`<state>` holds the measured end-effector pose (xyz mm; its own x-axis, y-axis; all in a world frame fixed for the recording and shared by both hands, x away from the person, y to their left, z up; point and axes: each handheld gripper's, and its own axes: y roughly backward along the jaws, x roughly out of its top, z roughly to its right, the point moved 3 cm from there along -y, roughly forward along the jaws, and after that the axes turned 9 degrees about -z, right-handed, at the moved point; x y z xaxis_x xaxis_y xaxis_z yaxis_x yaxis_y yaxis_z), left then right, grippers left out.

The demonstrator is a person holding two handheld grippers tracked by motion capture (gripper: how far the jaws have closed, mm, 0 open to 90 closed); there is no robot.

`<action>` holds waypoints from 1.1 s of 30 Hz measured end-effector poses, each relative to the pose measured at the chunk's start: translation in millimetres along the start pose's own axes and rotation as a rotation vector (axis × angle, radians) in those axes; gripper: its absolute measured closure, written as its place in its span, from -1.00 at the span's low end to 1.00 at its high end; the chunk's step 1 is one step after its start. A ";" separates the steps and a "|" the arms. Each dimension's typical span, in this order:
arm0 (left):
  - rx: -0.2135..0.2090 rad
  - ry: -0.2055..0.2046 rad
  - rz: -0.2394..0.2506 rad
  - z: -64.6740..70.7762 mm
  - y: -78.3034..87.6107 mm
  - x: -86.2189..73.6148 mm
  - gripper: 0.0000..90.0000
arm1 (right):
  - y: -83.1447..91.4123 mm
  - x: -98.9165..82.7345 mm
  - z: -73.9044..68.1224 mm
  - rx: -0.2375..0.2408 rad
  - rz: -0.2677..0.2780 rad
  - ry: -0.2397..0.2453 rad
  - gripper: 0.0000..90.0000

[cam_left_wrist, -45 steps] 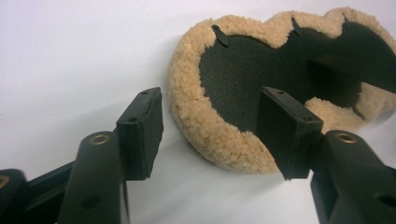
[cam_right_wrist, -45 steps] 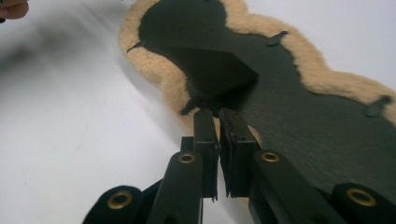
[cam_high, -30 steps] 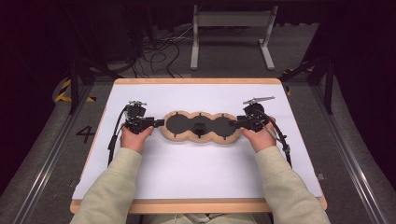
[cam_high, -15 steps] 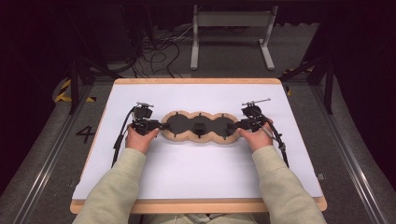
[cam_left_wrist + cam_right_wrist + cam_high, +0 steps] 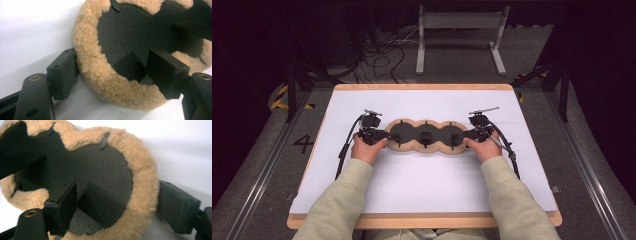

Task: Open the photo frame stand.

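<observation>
White board (image 5: 422,185) w/ a pale wood edge is the work surface; on it, just past the middle, lies the fleece-rimmed black pad (image 5: 426,136), three round lobes in a row, flat on the board. Beyond the pad's far side the room goes dark: grey floor, a tangle of cables (image 5: 377,55), a grey metal stand (image 5: 459,35); a painted 4 (image 5: 304,143) on the floor off the pad's left end. Left gripper (image 5: 384,135) sits at the pad's left lobe, right gripper (image 5: 468,135) at its right lobe, a hand behind each. High view gives the whole layout but the jaws are too small to read there. Left gripper view (image 5: 112,75) gets close: one jaw outside the tan fleece rim, the other over the black inner face, rim between them, pads standing apart and not squeezing it; jaws have just been opening. Right gripper view (image 5: 120,207) shows the same at the other end, rim between parted jaws, also just been opening, plus a small black tab (image 5: 103,141) at the rim.
</observation>
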<state>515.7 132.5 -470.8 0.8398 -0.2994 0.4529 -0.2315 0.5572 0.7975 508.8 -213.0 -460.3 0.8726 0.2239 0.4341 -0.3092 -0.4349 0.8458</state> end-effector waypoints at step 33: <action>0.161 -0.084 0.069 22.0 26.3 -13.8 0.08 | 31.0 -12.5 -24.2 -0.158 0.108 0.135 -0.12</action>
<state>487.2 134.2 -447.3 0.7769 -0.3321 0.5349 -0.3679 0.4499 0.8138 479.2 -208.2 -432.0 0.7760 0.3031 0.5531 -0.4624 -0.3230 0.8258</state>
